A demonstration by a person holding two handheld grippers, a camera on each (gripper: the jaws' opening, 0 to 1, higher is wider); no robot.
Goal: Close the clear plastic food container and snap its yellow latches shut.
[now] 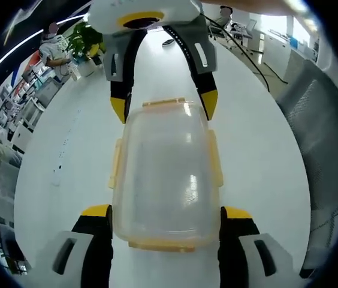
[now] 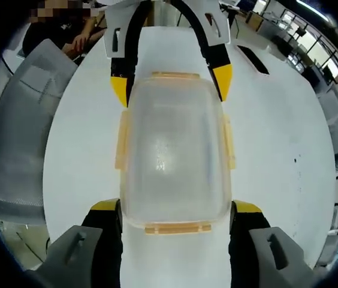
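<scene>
The clear plastic food container (image 1: 168, 180) lies flat on a white table (image 1: 67, 156), its lid on top and yellow latches (image 1: 115, 163) showing along all four edges. In the left gripper view we see it at the centre, reaching from about 12 o'clock down to 6 o'clock, with the left gripper (image 1: 166, 215) rising from 6 o'clock; its two yellow-tipped jaws stand wide, one at each near corner of the container, just beside the walls, and we cannot tell if they touch. At 12 o'clock in that same view the right gripper (image 1: 163, 108) comes in from the far end, its jaws also spread wide around the far corners. In the right gripper view the container (image 2: 174, 150) again sits at the centre, the right gripper (image 2: 175, 211) straddling its near end from 6 o'clock and the left gripper (image 2: 170, 83) straddling the far end at 12 o'clock. A grey mesh office chair (image 1: 316, 120) stands beside the table at 3 o'clock in the left gripper view. A potted green plant (image 1: 85, 42) sits at 11 o'clock on the far table end.
</scene>
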